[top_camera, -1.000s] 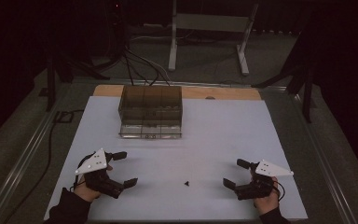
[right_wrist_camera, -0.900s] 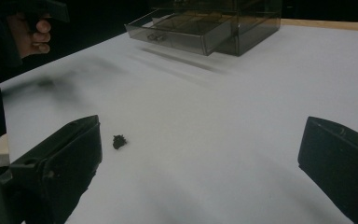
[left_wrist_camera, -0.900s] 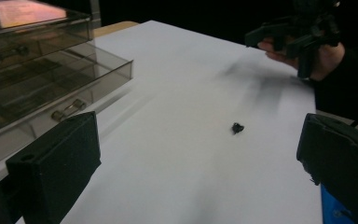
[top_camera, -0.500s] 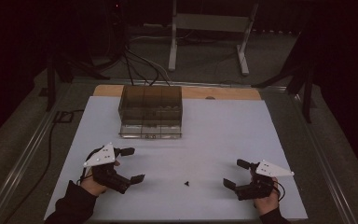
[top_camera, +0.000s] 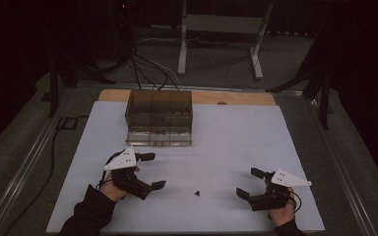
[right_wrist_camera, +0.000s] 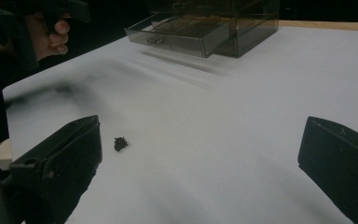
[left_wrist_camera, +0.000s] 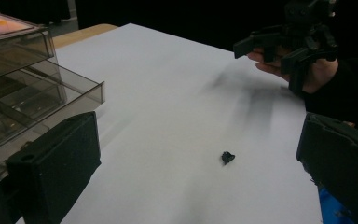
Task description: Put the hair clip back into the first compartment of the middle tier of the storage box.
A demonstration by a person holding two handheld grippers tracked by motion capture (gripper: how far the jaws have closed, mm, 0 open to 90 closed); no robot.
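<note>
Two grippers hover low over the white tabletop (top_camera: 236, 142), and I see both with jaws spread wide, nothing between them. My left gripper (top_camera: 150, 170) sits at the near left, just in front of the smoky clear drawer box (top_camera: 159, 117), whose bottom drawer (left_wrist_camera: 42, 100) stands pulled out. My right gripper (top_camera: 250, 183) is at the near right, well apart from the left. Between them, closer to the near edge, lies a small black object (top_camera: 197, 192), alone on the sheet; I cannot tell what it is.
</note>
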